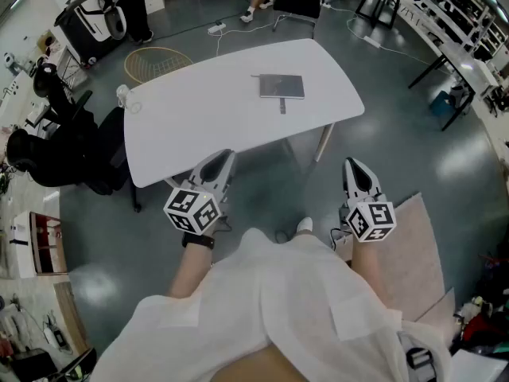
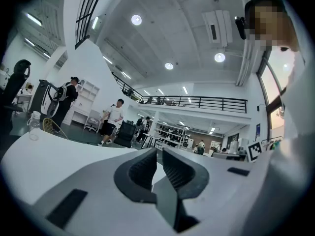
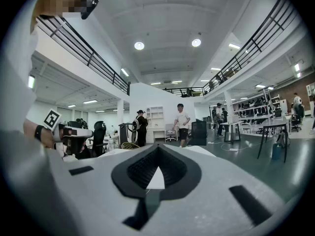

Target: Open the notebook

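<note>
Notebook (image 1: 281,86) lies closed on the worktop (image 1: 199,126), well beyond left claw (image 1: 219,159) and right claw (image 1: 353,164), both pressed together, empty, apparently not yet approaching.

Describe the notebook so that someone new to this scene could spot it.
Find the white table in the middle of the floor. On its far right part lies the notebook, flat and closed. It is the only dark grey rectangle there; the table's other thing, a small bottle, stands at the far left corner.
</note>
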`<state>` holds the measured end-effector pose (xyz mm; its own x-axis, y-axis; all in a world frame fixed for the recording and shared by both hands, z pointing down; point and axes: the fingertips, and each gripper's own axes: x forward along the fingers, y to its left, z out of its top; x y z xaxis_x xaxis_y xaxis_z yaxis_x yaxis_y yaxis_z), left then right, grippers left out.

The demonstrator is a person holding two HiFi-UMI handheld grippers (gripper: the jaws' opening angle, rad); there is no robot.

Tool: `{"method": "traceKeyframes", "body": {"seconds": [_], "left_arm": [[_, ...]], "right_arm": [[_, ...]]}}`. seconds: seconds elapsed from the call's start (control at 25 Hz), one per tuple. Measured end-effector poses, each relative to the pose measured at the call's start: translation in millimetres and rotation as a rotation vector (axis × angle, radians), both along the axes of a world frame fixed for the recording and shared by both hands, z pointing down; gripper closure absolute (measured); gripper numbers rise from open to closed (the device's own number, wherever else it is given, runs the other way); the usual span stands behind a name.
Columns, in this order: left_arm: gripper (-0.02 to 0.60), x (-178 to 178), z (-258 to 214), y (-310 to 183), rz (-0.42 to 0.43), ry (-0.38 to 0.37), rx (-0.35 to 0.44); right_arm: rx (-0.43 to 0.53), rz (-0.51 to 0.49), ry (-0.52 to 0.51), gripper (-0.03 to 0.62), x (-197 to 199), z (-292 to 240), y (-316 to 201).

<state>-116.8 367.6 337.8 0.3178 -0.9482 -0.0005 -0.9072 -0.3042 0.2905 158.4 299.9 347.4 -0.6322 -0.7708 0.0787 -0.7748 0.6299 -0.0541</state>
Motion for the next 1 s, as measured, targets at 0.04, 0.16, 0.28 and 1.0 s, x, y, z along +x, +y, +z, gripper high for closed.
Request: {"method": "traceKeyframes", "body": {"seconds": [0.04,0.16,0.28,1.0], "left_arm": [[0.545,2,0,0,-0.003,0.005,0.005],[0.545,4,0,-3,-0.009,0.012,0.011],[0.545,3,1,-7,-0.005,0.013,0.007],[0.545,57,0,-85,0.137,0.013,0.09]], "right_arm": [[0.001,-0.003,0.0,0.592,1,0,-1],[-0.001,-0.011,-0.002,0.592,1,1,-2],[-0.007,-0.012,-0.004,0.592,0,3,-3],[-0.01,-0.086,-0.086,0.589,16,7,-77]]}}
